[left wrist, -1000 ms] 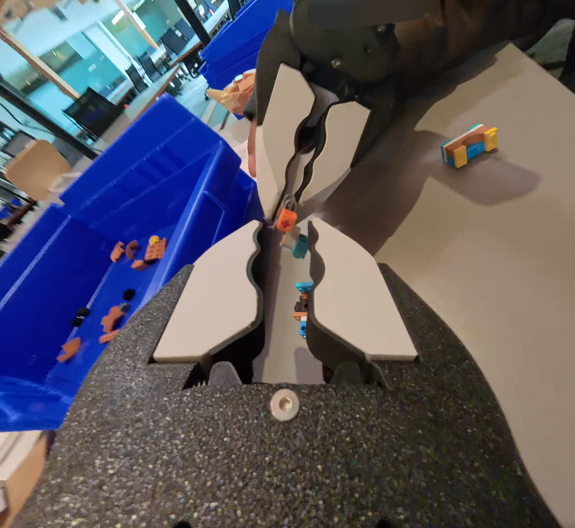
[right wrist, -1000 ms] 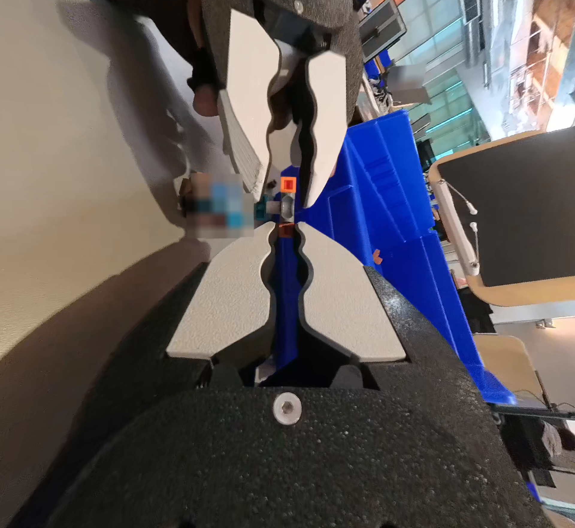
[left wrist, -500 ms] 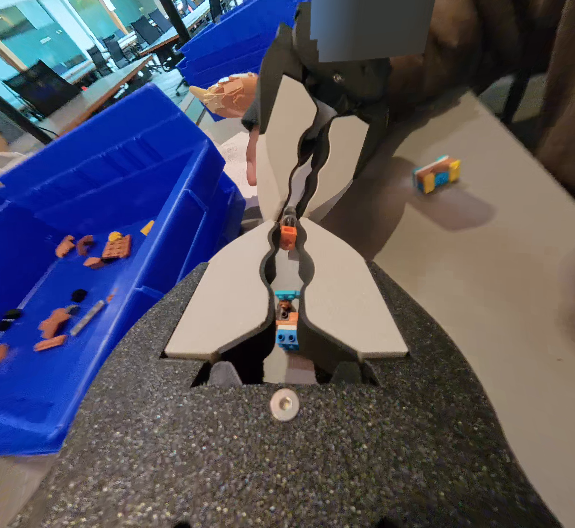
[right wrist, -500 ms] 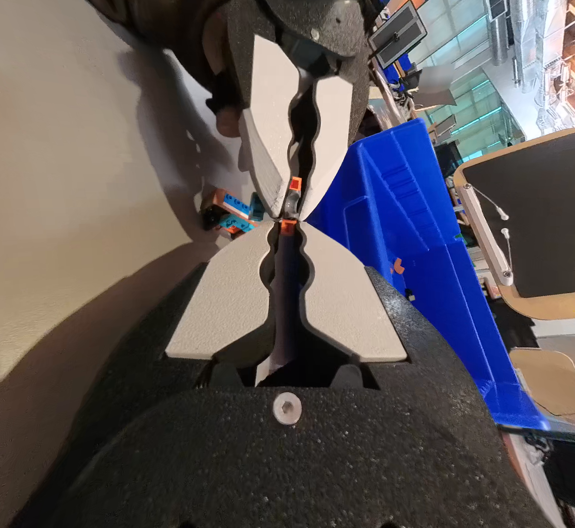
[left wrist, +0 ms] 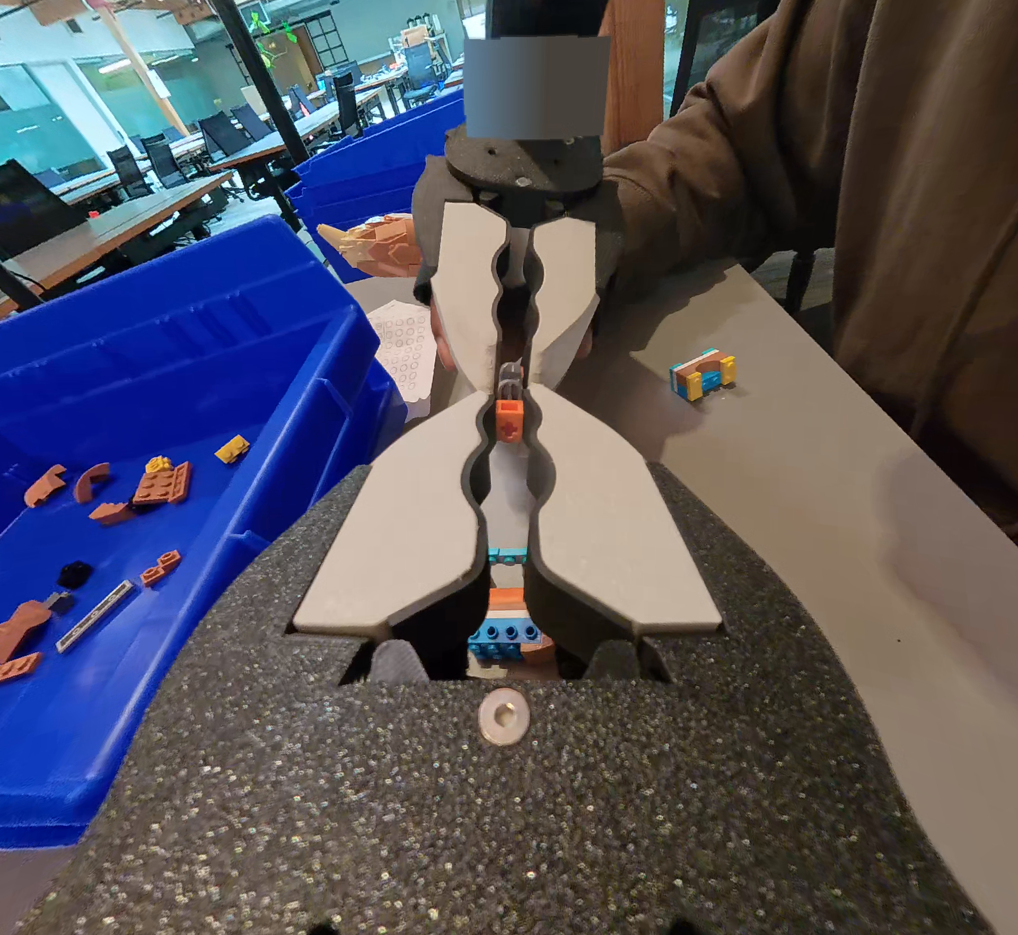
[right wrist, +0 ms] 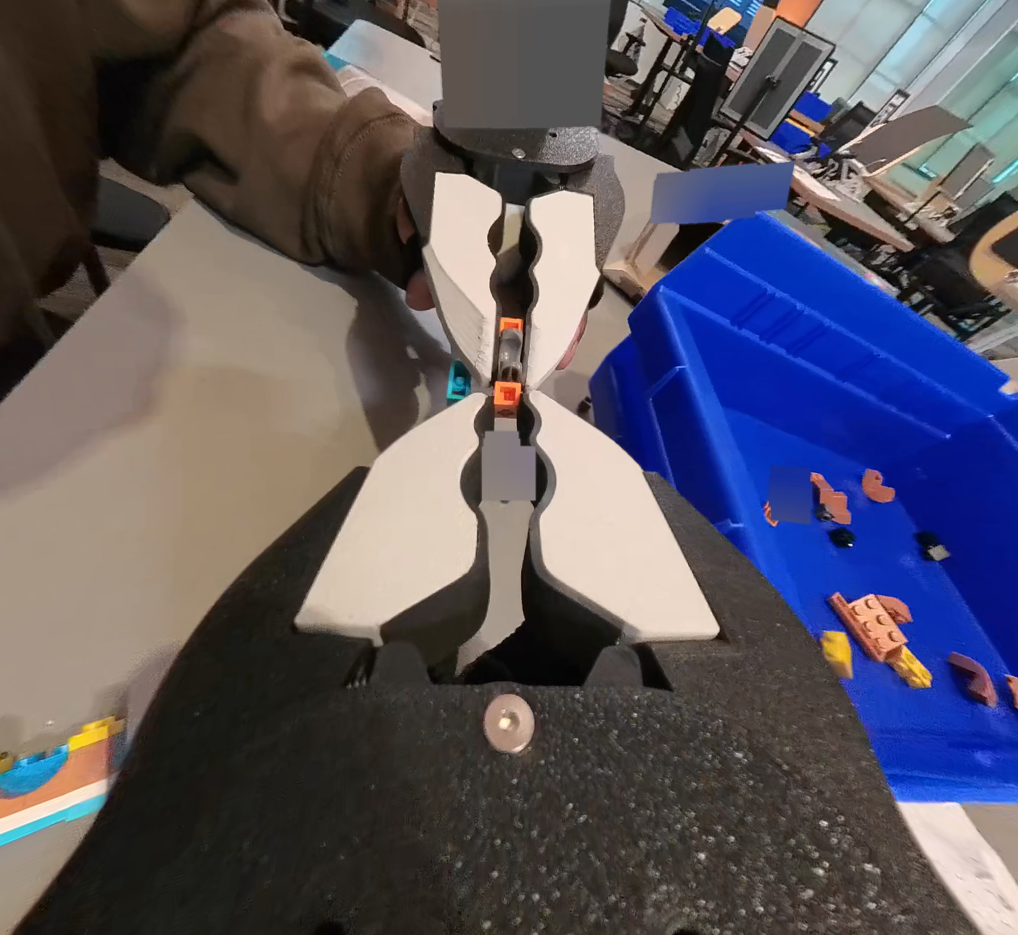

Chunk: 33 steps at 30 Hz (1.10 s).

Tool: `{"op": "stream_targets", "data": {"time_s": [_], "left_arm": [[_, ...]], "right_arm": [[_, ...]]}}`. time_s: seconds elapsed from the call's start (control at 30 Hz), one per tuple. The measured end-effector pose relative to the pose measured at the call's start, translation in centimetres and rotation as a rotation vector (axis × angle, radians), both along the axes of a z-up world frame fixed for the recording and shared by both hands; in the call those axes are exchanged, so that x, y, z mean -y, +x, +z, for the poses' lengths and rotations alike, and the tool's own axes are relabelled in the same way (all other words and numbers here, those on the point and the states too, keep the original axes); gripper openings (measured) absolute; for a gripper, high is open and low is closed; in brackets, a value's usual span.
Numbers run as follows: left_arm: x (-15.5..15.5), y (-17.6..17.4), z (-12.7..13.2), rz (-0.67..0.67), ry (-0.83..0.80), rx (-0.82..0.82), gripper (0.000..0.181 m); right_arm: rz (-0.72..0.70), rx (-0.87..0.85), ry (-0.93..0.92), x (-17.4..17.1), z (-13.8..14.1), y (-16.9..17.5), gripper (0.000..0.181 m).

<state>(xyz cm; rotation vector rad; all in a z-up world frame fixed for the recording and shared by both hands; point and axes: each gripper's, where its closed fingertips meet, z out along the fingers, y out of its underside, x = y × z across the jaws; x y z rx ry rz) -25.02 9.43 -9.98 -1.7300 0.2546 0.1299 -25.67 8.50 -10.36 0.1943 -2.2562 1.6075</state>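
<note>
Now, at nine o'clock the blue bin (left wrist: pixel 182 385) holds loose brown bricks (left wrist: pixel 162 484); at centre the left tongs (left wrist: pixel 509 415) are closed on an orange brick (left wrist: pixel 508 424), tip to tip with the right tongs (right wrist: pixel 507 402), which pinch a second orange brick (right wrist: pixel 507 393) above the grey surface (left wrist: pixel 771 495). Grey link piece (left wrist: pixel 511 379) joins the two; likely light, rigid, slick plastic, best held on flat sides. At two o'clock a small multicoloured assembly (left wrist: pixel 702 374) sits well apart.

Bin (left wrist: pixel 231 336) left of table (left wrist: pixel 771 495); loose bricks (left wrist: pixel 160 484) inside bin.
</note>
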Motion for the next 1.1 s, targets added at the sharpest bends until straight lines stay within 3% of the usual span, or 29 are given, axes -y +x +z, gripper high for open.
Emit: {"op": "stream_targets", "data": {"time_s": [0.53, 0.67, 0.73, 0.93, 1.1], "left_arm": [[0.4, -0.1, 0.2, -0.004, -0.003, 0.003, 0.008], [3.5, -2.8, 4.0, 0.074, 0.158, 0.074, 0.008], [3.7, -2.7, 4.2, 0.065, 0.142, 0.072, 0.008], [0.2, 1.2, -1.3, -0.044, -0.159, 0.004, 0.008], [-0.5, 2.9, -6.2, -0.070, -0.439, -0.157, 0.008]], "right_arm": [[-0.010, -0.033, 0.048, -0.3, -0.1, -0.1, 0.008], [-0.085, -0.040, 0.010, -2.4, 1.3, -2.0, 0.008], [-0.100, -0.068, -0.003, -2.8, 1.9, -2.3, 0.008], [-0.085, -0.107, 0.005, -2.1, 1.4, -1.7, 0.008], [-0.089, -0.141, 0.009, -1.9, 1.0, -1.8, 0.008]]}}
